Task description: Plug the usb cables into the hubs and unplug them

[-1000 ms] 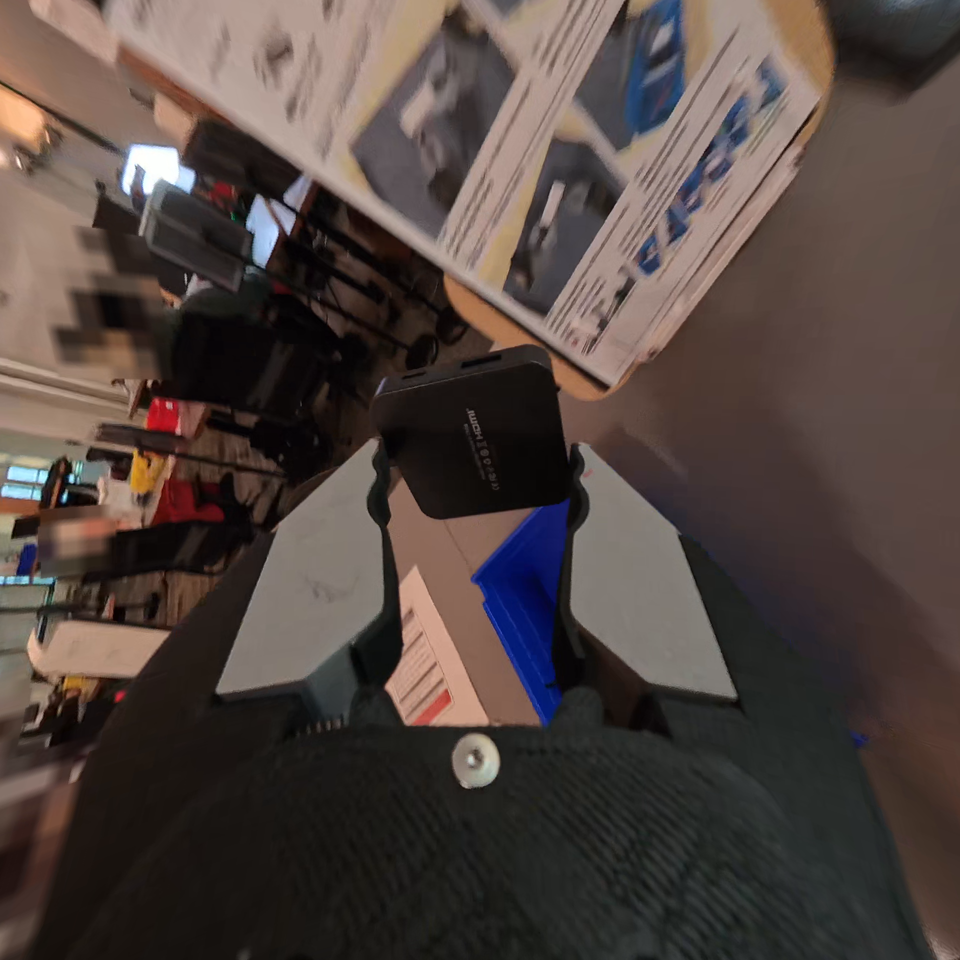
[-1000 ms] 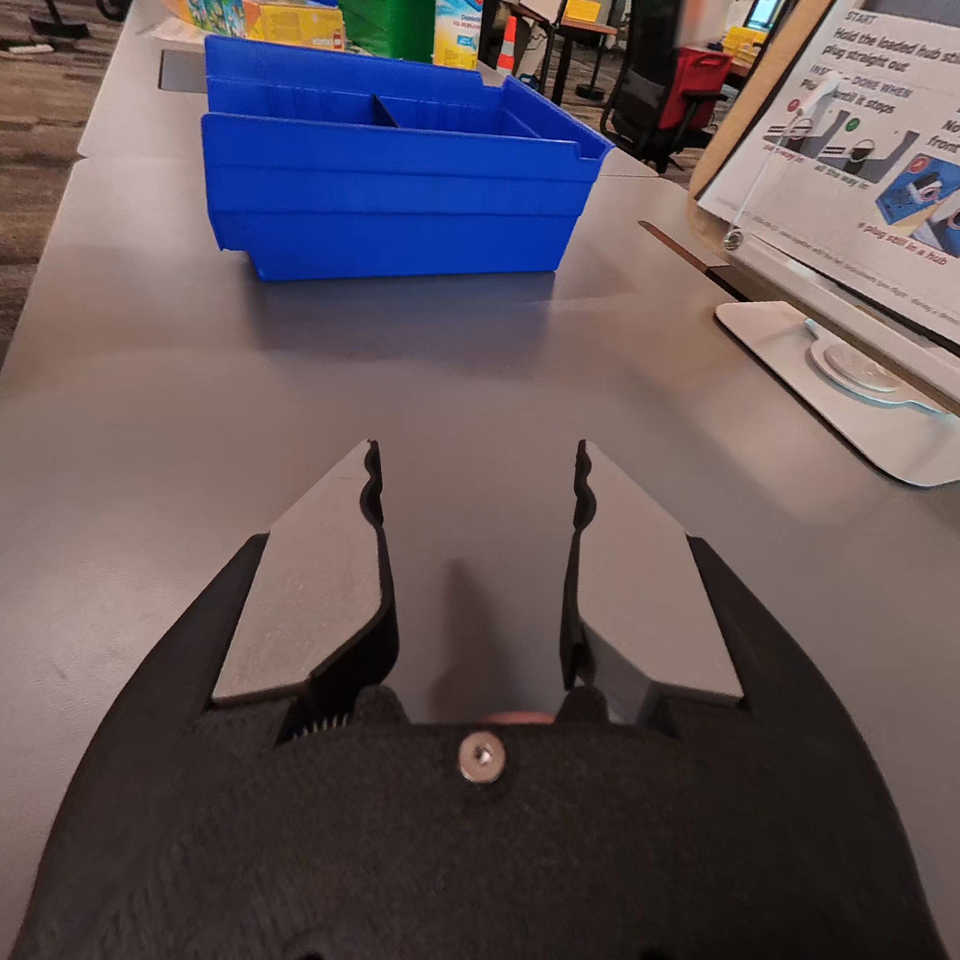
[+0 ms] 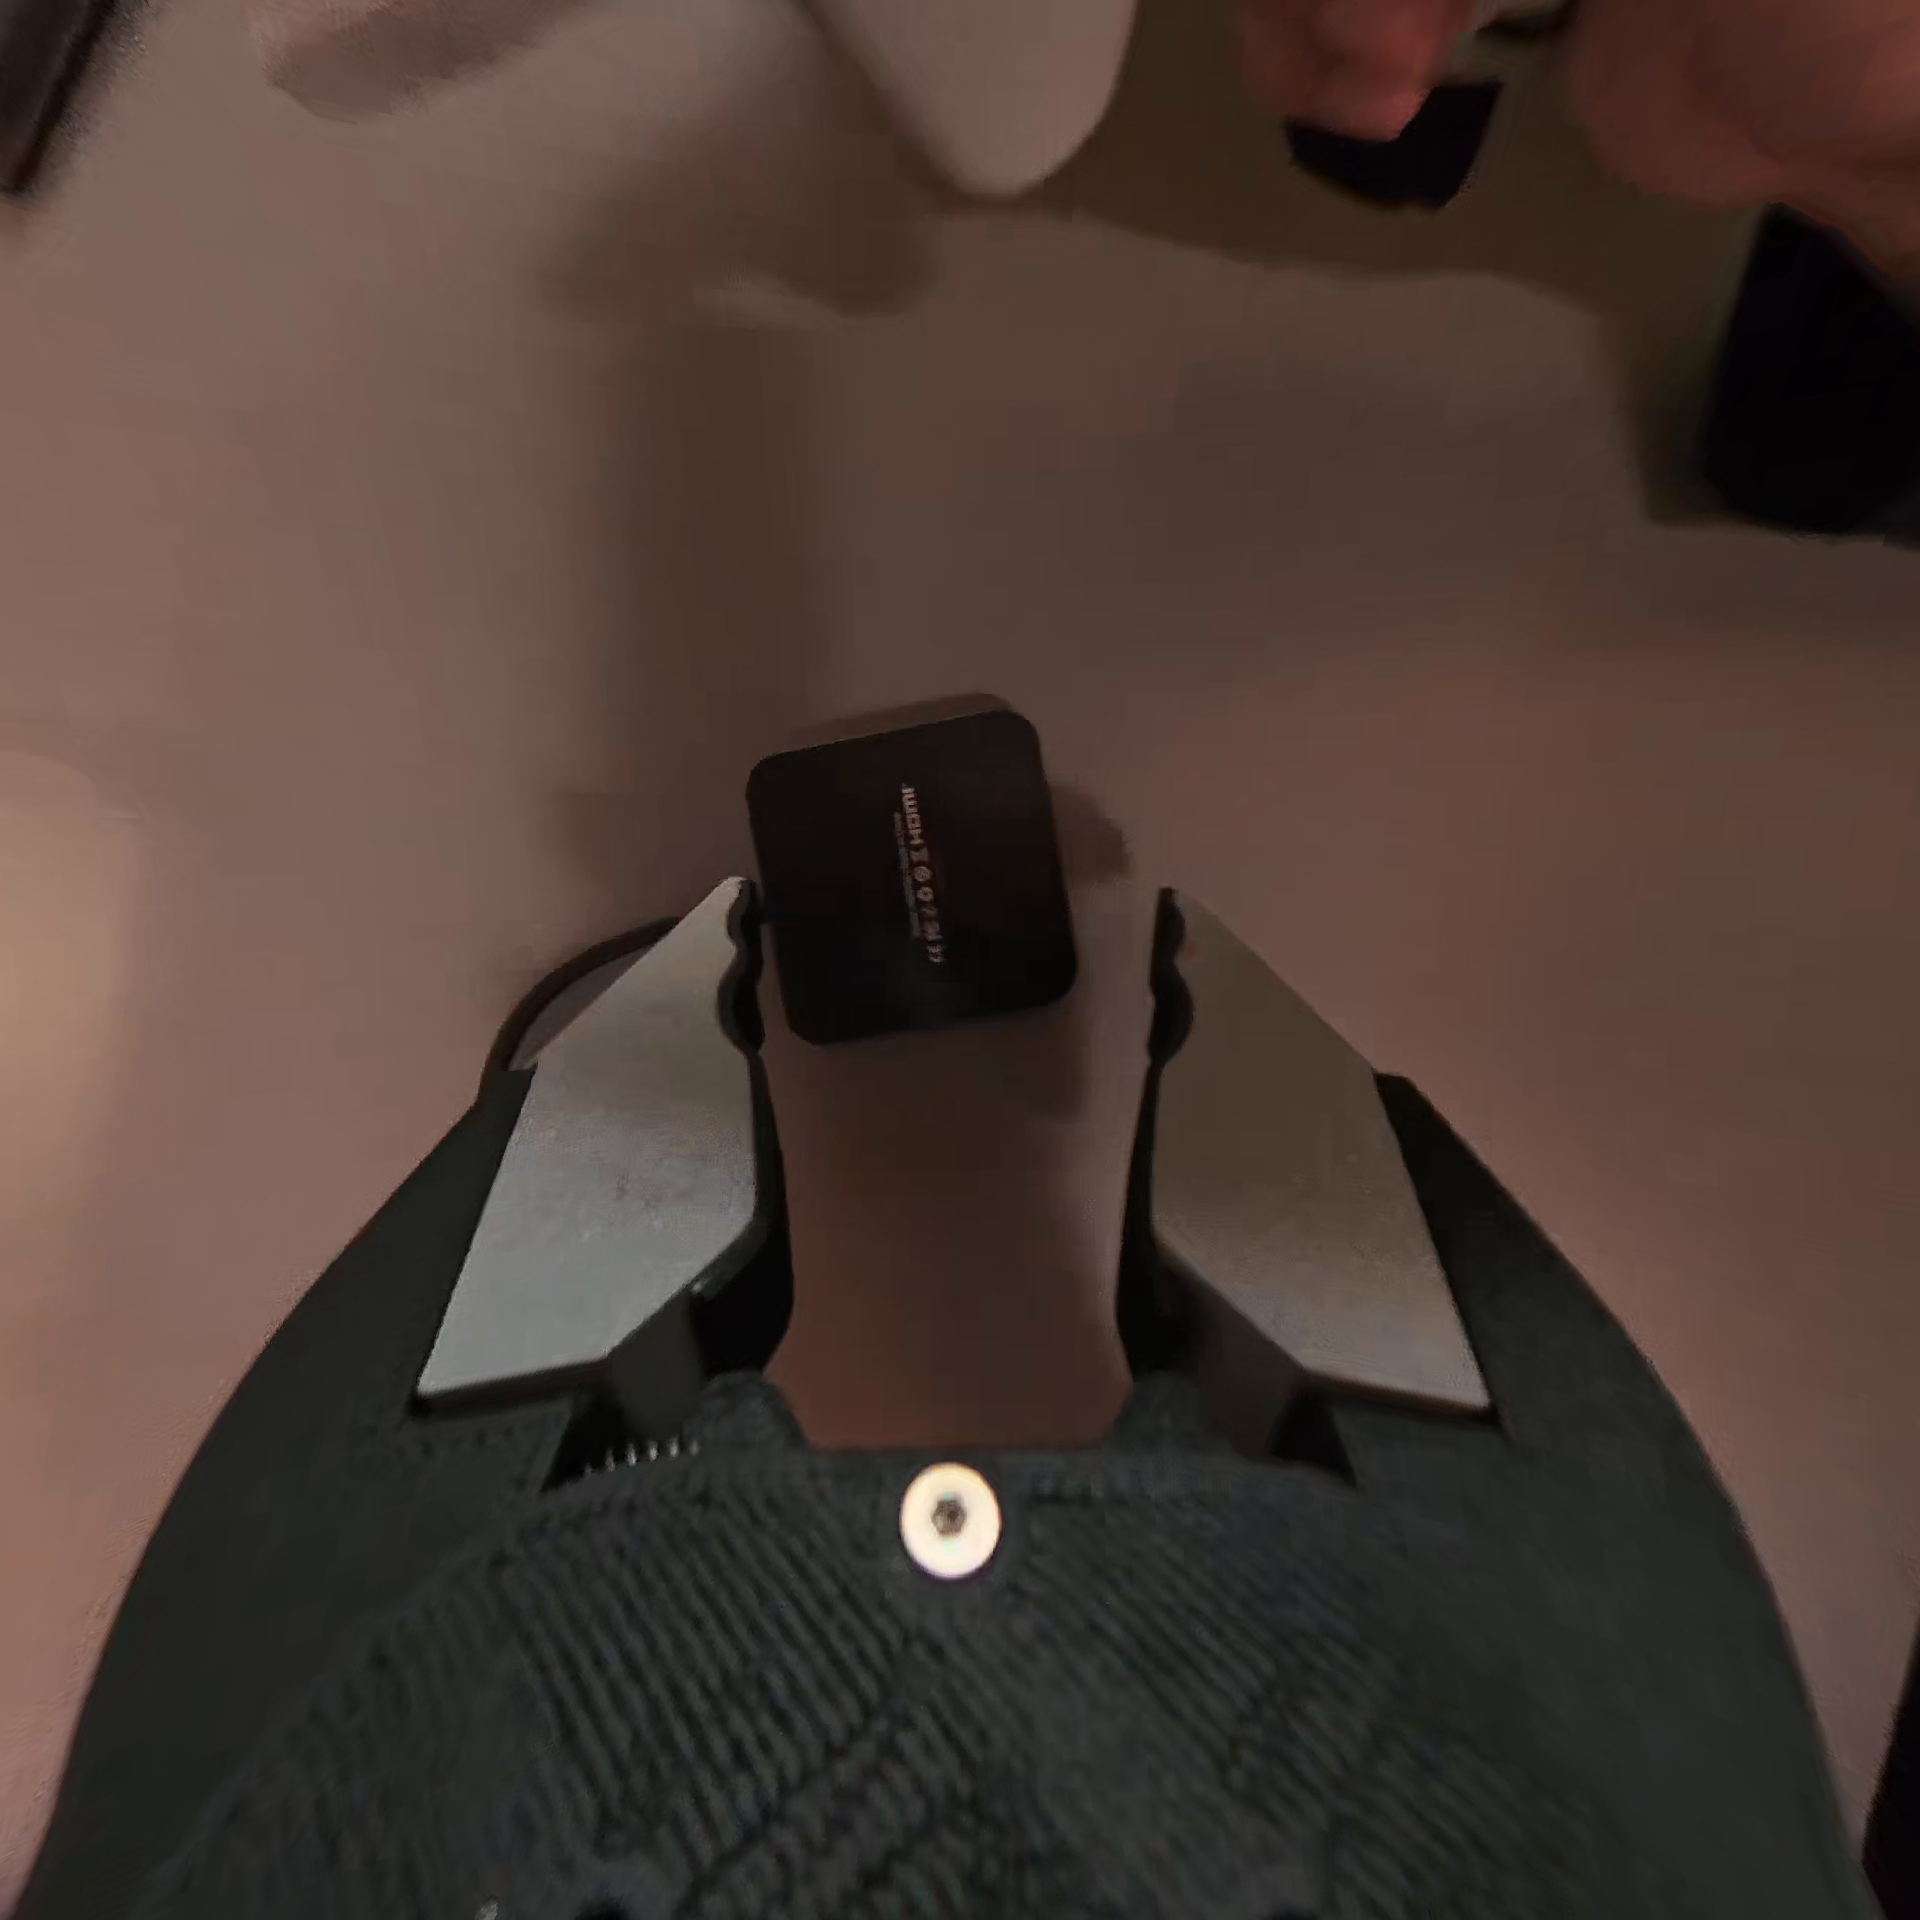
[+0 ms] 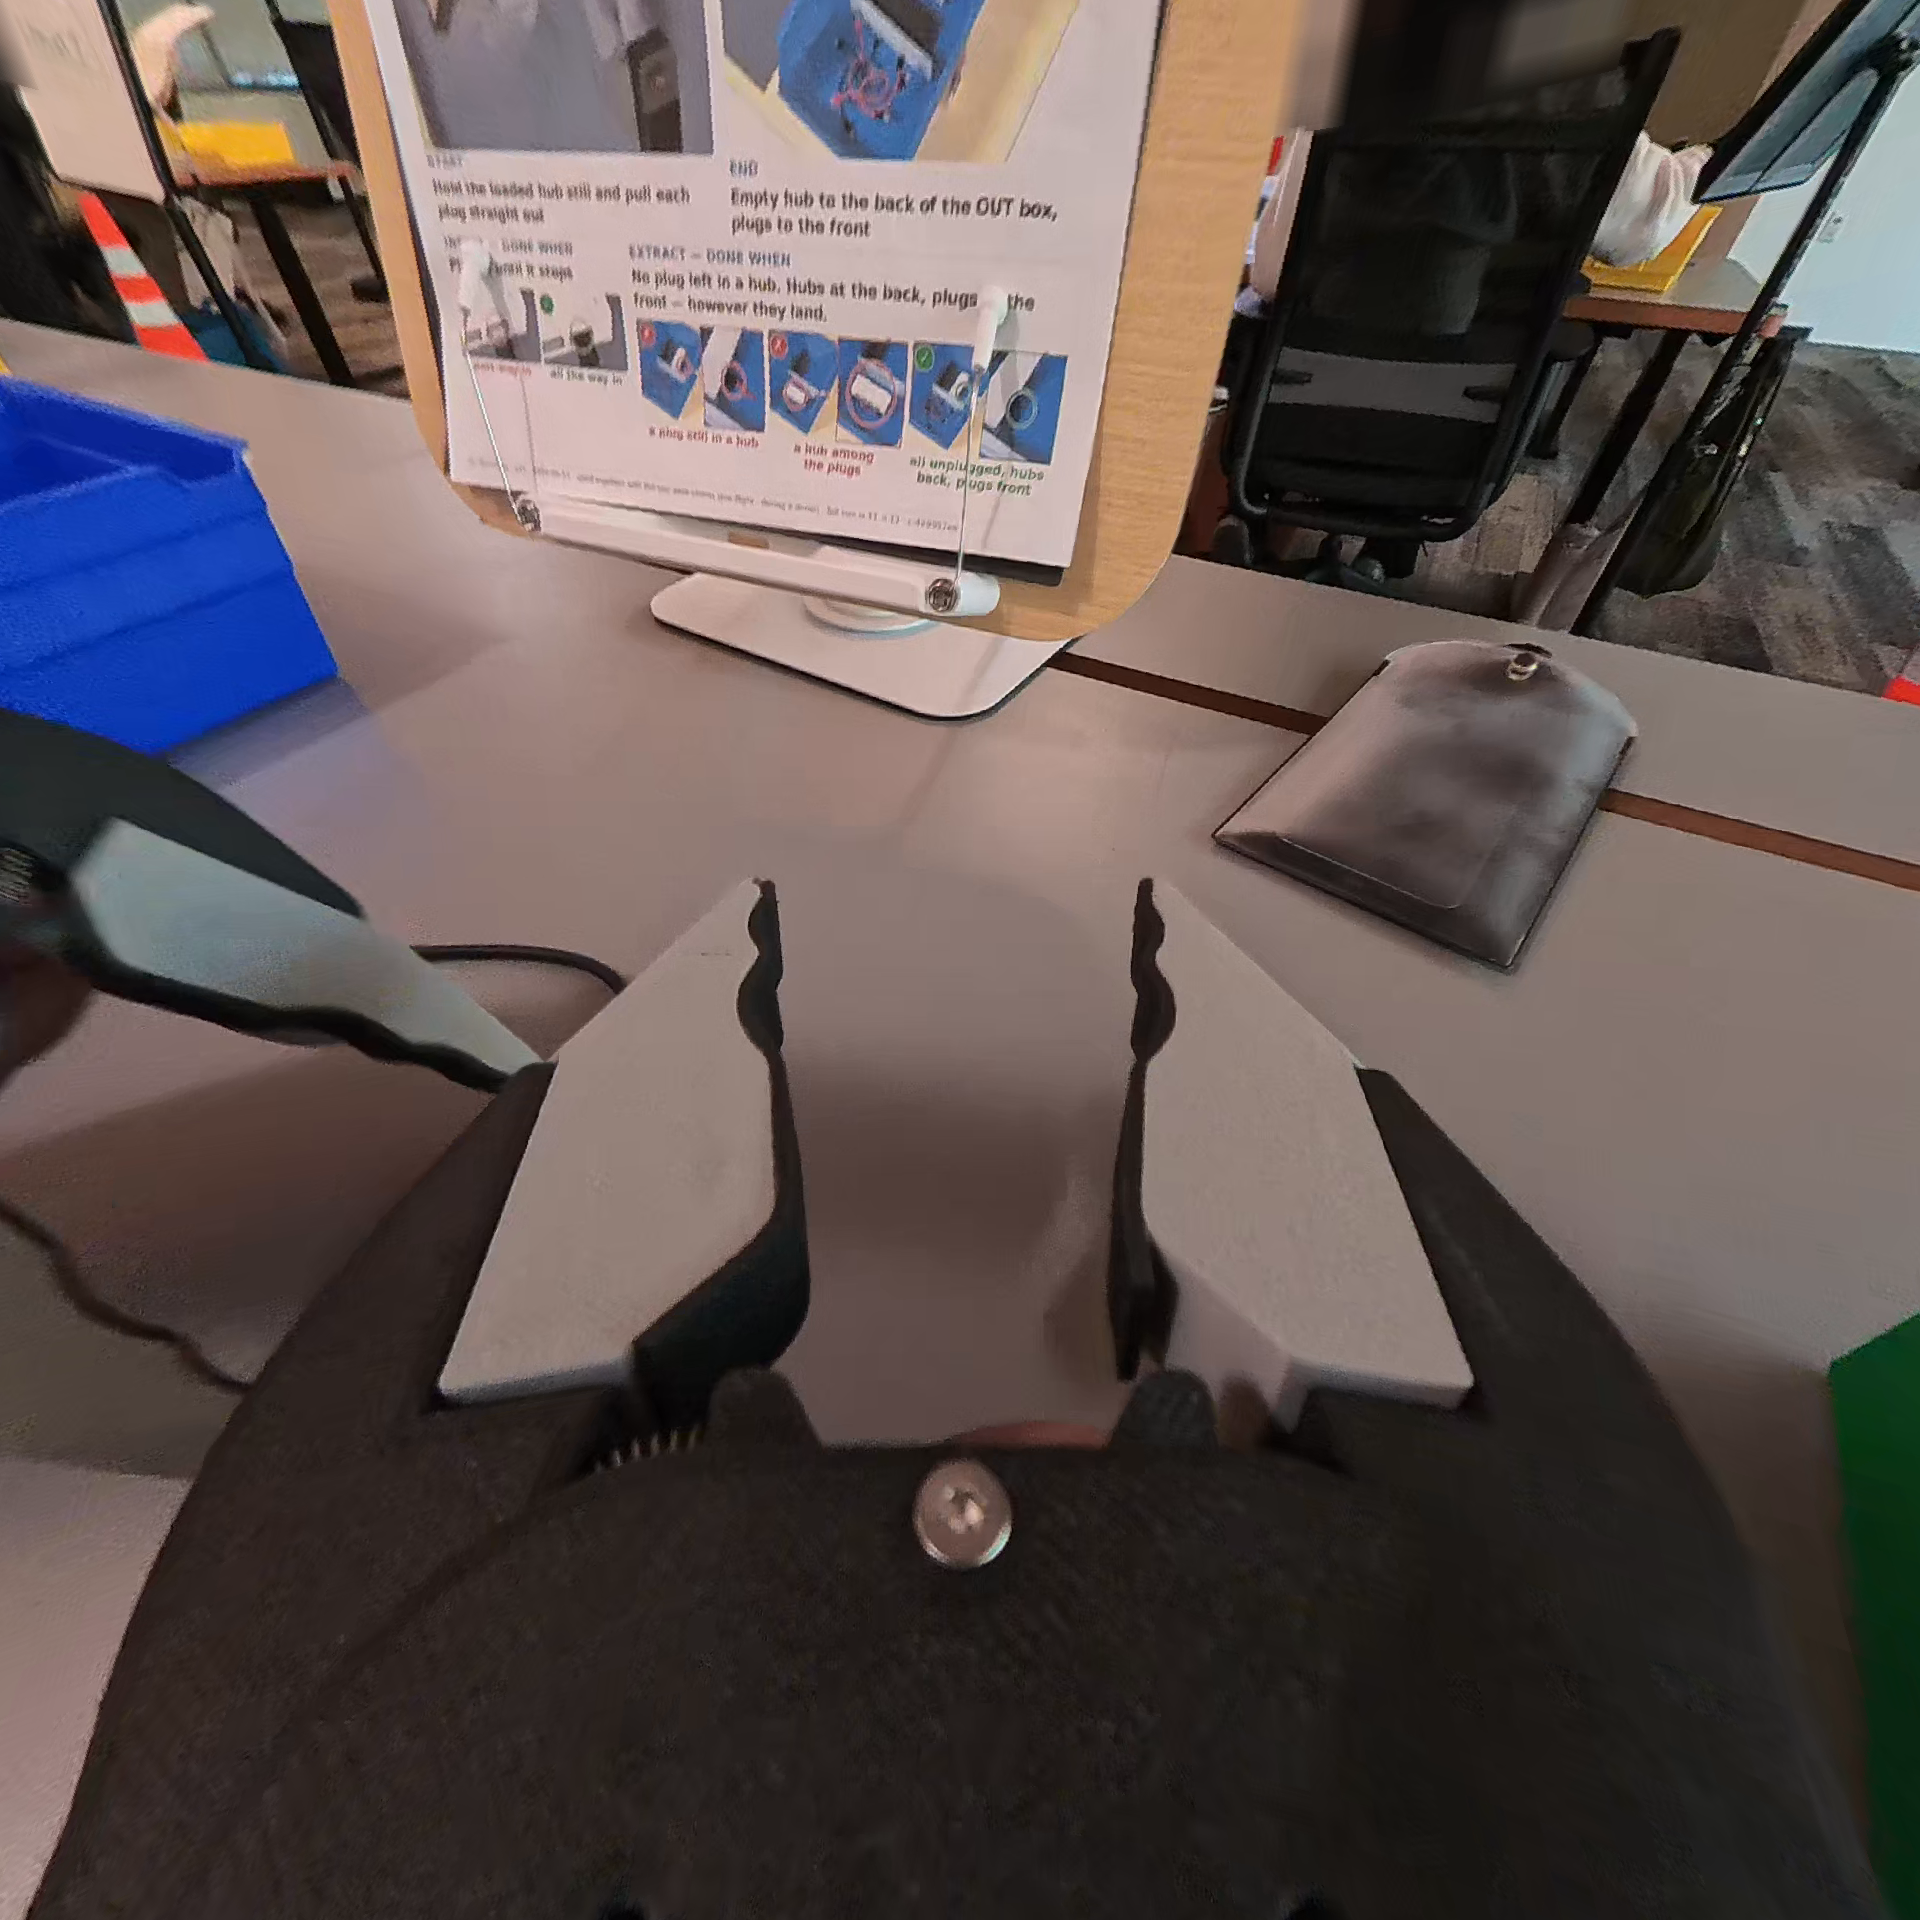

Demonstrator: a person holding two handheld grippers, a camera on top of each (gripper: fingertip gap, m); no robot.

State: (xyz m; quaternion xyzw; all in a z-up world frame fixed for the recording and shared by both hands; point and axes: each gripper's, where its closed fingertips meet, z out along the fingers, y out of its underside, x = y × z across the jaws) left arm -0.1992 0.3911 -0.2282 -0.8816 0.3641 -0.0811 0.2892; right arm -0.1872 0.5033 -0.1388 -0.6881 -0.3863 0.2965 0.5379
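One black hub beside open left claw, right view lacks it

Two hand-held grippers: the left hand-held gripper and the right hand-held gripper, each with two grey fingers. One small black square hub on the desk. One blue bin. One instruction sheet on one white stand. One dark flat pouch. One thin black cable. One black office chair. One orange-and-white cone.
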